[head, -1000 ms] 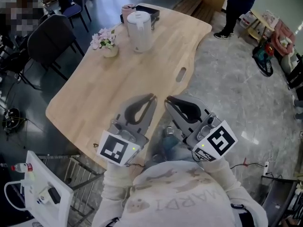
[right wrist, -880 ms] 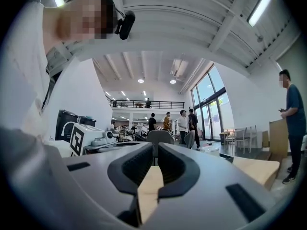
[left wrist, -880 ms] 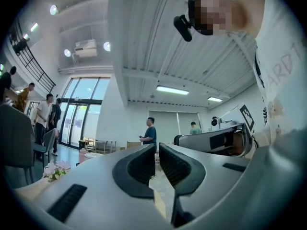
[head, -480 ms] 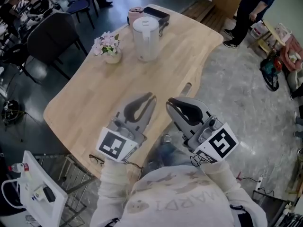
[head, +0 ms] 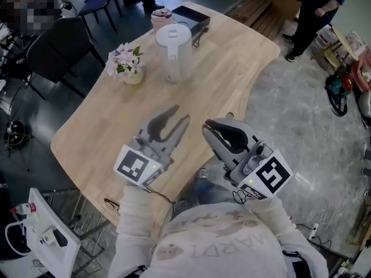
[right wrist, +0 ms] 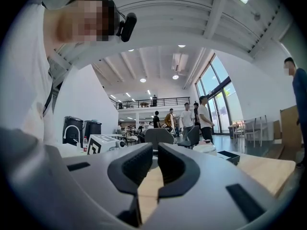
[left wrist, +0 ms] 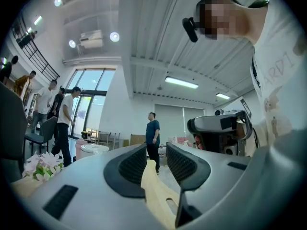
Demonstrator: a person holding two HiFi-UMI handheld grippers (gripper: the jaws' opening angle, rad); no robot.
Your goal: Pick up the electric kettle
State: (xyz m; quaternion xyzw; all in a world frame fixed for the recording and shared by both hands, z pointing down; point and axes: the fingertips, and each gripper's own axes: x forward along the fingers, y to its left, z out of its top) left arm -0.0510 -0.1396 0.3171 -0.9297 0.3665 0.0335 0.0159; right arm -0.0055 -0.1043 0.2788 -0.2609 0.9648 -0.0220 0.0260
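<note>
The white electric kettle (head: 173, 52) stands upright at the far end of the wooden table (head: 116, 126); it also shows small in the left gripper view (left wrist: 93, 150) and the right gripper view (right wrist: 205, 149). Both grippers are held level over the table's near part, well short of the kettle. My left gripper (head: 179, 114) has its jaws opening into a V, and nothing is between them (left wrist: 156, 150). My right gripper (head: 207, 125) is beside it near the table's right edge, jaws together and empty (right wrist: 155, 150).
A small pot of pink flowers (head: 128, 62) stands left of the kettle. Behind it are a black tray (head: 190, 17) and a pink cup (head: 160, 17). Dark chairs (head: 58, 51) line the left side. A person (head: 316, 10) stands at the far right. Glasses (head: 113, 204) lie at the near table edge.
Both grippers have moved forward over the table towards the kettle. The left gripper's jaws, shut before, have parted. The right jaws stay together.
</note>
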